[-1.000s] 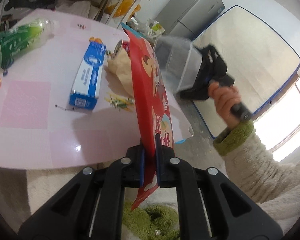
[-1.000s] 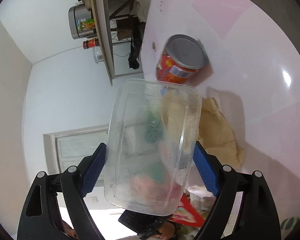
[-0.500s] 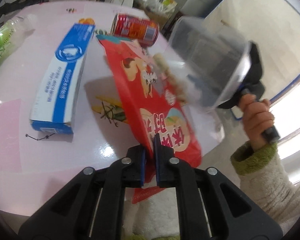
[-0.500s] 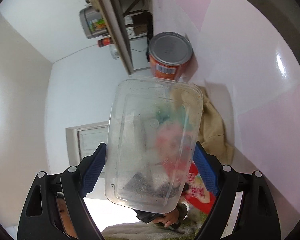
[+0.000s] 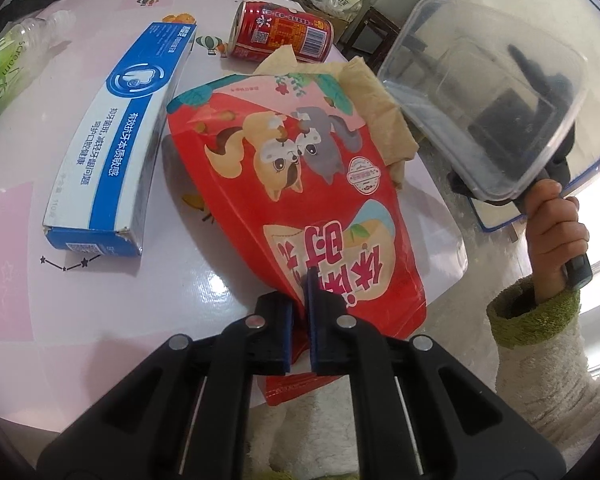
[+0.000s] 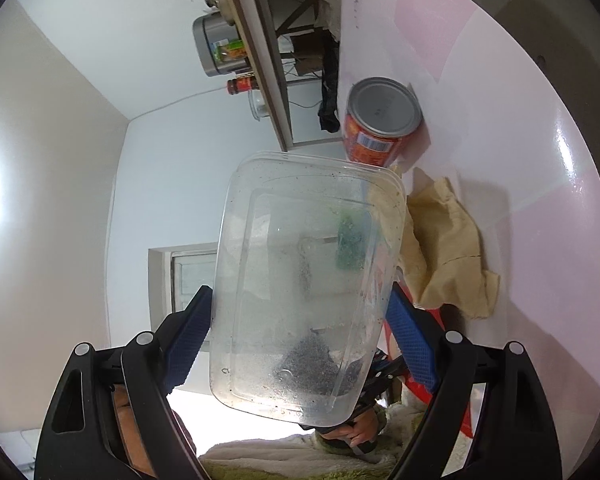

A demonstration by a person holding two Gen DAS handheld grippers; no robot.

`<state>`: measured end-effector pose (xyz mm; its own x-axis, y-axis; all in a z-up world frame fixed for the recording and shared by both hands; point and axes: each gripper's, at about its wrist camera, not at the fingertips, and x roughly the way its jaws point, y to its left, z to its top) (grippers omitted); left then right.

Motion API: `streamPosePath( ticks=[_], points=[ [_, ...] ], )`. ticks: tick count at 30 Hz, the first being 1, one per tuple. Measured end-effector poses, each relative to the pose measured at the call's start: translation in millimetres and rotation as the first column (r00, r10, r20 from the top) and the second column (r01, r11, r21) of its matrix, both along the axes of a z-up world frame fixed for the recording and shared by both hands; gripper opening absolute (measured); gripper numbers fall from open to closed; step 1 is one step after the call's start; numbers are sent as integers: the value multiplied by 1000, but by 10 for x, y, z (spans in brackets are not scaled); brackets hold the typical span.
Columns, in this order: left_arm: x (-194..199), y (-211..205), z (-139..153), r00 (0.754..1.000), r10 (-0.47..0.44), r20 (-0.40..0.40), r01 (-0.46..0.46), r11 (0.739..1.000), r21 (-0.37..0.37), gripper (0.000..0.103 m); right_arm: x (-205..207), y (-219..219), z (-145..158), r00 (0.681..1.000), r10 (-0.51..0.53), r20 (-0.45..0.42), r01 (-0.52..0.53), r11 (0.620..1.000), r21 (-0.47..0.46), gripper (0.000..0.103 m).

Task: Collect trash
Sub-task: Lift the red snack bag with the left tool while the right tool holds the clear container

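Since a second ago the red snack bag [image 5: 300, 184] has swung from edge-on to nearly flat over the pink table [image 5: 28, 280], and the clear tub [image 5: 488, 92] has come in closer beside it.

Left gripper [image 5: 299, 304] is clamped on the bag's bottom edge, which hangs off the table's near side; right gripper [image 6: 300, 340] is squeezing the tub across its short sides, held up in the air off the table's right edge. Bag looks light and floppy, so I'd guess a pinch at the seam is the only sane hold, and it'll flap. Tub's thin, springy, probably slick, so grip the walls gently. Count on the table: one red can [image 5: 282, 32] on its side, one blue toothpaste box [image 5: 116, 148], one crumpled tan paper [image 5: 380, 104] under the bag, one plastic bottle [image 5: 16, 52] far left.
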<state>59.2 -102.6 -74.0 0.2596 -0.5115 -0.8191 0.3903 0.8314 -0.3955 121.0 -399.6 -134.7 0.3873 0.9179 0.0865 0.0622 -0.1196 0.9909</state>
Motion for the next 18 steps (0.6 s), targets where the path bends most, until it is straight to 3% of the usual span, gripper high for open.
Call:
streamPosePath(
  ticks=[10, 12, 18],
  points=[
    [22, -55, -59, 1000, 3, 4, -3, 1000, 1, 4, -113, -89, 149, 999, -23, 29, 23, 1000, -3, 83],
    [7, -12, -34, 1000, 10, 18, -9, 1000, -27, 4, -132, -65, 190, 999, -18, 40, 18, 1000, -3, 83],
    [-149, 98, 307, 984, 7, 180, 15, 993, -116, 4, -140, 56, 251, 998, 5, 57, -5, 1000, -6, 83]
  ],
)
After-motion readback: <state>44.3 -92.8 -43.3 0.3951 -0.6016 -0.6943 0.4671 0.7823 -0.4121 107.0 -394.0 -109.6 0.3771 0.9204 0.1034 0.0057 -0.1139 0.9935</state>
